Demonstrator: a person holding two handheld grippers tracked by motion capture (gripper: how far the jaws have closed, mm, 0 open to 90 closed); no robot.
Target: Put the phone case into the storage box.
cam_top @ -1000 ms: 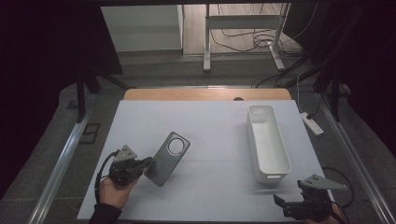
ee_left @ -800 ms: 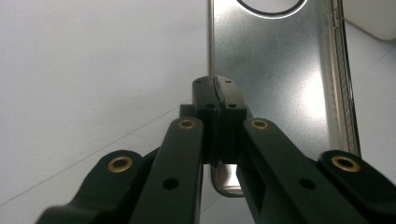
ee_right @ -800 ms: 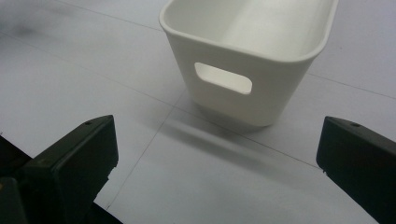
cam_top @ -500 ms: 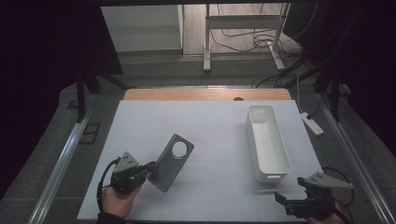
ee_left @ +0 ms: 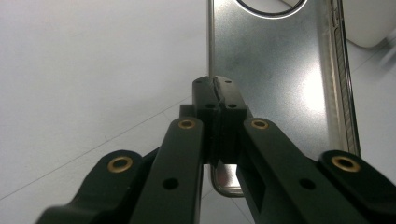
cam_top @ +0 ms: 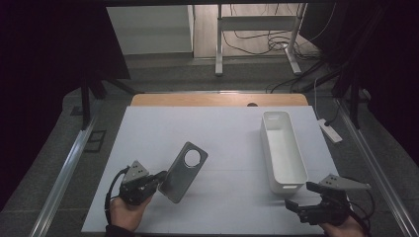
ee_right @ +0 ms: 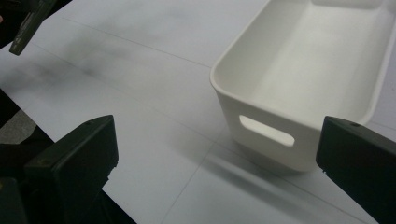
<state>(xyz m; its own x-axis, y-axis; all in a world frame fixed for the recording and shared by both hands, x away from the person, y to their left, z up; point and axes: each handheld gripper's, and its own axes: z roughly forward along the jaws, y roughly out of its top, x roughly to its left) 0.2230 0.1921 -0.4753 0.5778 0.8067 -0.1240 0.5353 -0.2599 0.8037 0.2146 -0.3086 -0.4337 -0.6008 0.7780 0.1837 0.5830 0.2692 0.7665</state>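
Observation:
A grey phone case with a round camera hole is tilted up off the white table sheet. My left gripper is shut on the case's near left edge, at the table's front left. In the left gripper view the jaws pinch the thin rim of the case, whose inner face shines. My right gripper stands open at the front right, nothing between its jaws. In the right gripper view the open jaws frame the near end of a white bin.
The long white bin stands lengthwise at the right of the sheet, with nothing in it and a handle slot in its near end. A wooden strip borders the sheet's far edge. Metal rails run along both table sides.
The left gripper and the case have edged slightly right and toward the near edge. The right gripper has kept still.

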